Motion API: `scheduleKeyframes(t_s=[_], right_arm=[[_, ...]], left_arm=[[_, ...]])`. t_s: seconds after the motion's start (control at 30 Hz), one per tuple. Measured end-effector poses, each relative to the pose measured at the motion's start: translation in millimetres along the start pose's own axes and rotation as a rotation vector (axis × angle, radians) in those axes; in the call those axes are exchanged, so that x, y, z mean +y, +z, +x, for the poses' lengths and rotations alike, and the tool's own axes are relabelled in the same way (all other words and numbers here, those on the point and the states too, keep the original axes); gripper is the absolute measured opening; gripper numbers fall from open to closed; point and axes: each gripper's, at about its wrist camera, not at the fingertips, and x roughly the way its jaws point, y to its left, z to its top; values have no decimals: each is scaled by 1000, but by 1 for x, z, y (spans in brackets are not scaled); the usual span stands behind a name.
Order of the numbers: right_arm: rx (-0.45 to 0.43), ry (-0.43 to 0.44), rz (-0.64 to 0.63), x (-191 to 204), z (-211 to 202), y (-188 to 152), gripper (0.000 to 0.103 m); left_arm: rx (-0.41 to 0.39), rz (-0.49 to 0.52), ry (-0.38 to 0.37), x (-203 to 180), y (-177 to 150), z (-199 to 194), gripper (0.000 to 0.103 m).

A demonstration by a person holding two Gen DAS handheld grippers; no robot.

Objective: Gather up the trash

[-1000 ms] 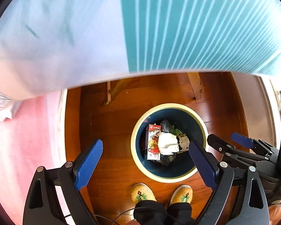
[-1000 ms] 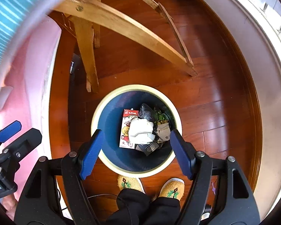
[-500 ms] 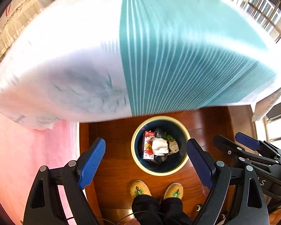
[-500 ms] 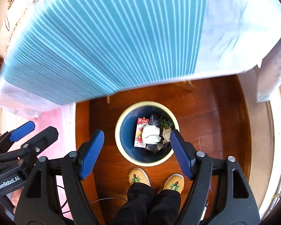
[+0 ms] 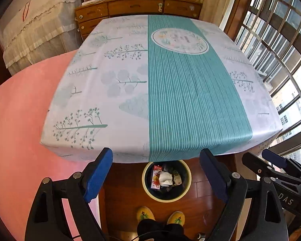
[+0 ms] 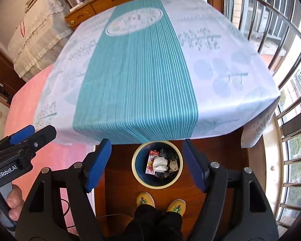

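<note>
A dark blue trash bin with a cream rim (image 5: 144,182) (image 6: 133,164) stands on the wood floor below the table's near edge. Inside lie a red carton (image 5: 156,176) (image 6: 150,161), crumpled white paper (image 5: 165,178) (image 6: 160,163) and dark wrappers. My left gripper (image 5: 156,172) is open and empty, high above the bin. My right gripper (image 6: 146,162) is open and empty too, beside it on the right (image 5: 275,166). The left gripper shows at the left edge of the right wrist view (image 6: 24,138).
A table with a white and teal striped cloth (image 5: 170,84) (image 6: 142,70) fills the upper view. A pink rug (image 5: 16,120) lies left. A wooden sideboard (image 5: 138,6) and barred windows (image 5: 281,40) stand behind. The person's yellow shoes (image 5: 160,218) are near the bin.
Both grippers have risen from under the table edge to above table height. The whole tabletop now shows and the bin looks smaller. Both stayed open.
</note>
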Motion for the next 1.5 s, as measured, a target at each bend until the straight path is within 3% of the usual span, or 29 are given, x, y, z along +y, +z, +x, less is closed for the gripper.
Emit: scheduleKeyframes(t_s=[0.4,0.9,1.5], right_arm=[[-94,30,14,27,-91,46,71],[-167,1,-50,45,-116,43,71],[-173,-6,-59,51,-122,38,71]], left_arm=[[-94,-2,12,-8,28,-74,90],[-122,-1,31,-12,34,-94,90],[-124,18,30,-17,27,-100,90]])
